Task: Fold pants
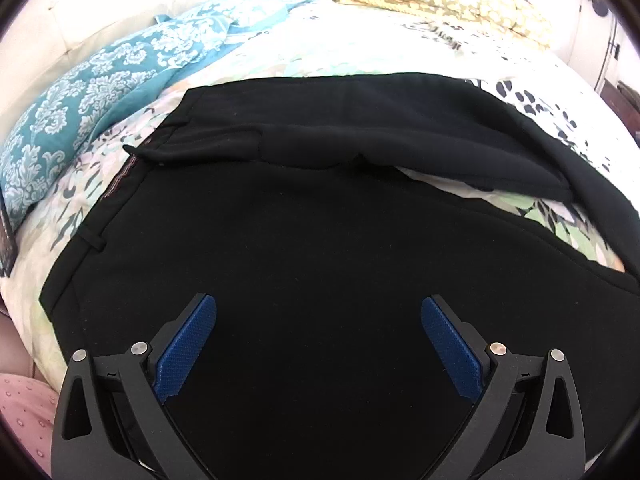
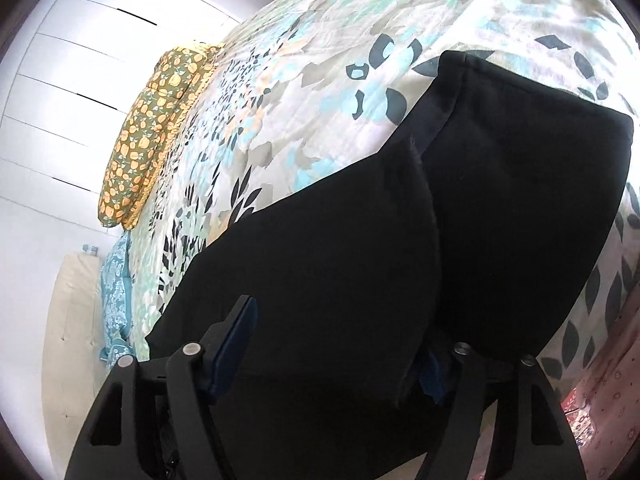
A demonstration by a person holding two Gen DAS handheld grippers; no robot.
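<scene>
Pants [image 1: 320,240]: black, spread on the bed [image 1: 360,52], one leg partly doubled over.
Handling: probably soft and limp, light; best taken at a hem or at the waistband edge.
Left gripper [image 1: 319,344]: jaws spread wide above the cloth, holding nothing.
Right gripper [image 2: 344,344]: jaws half closed around a fold; real grip cannot be told.
Around: teal pillow [image 1: 100,92], yellow pillow [image 2: 148,140].

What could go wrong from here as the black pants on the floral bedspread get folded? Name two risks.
1. The right gripper has black pants fabric between its jaws, with a leg fold draped over one side; it may catch uneven layers, skewing the fold.
2. The left gripper hangs open above the cloth, so nothing pins it; a pull could drag the pants across the bedspread.
</scene>
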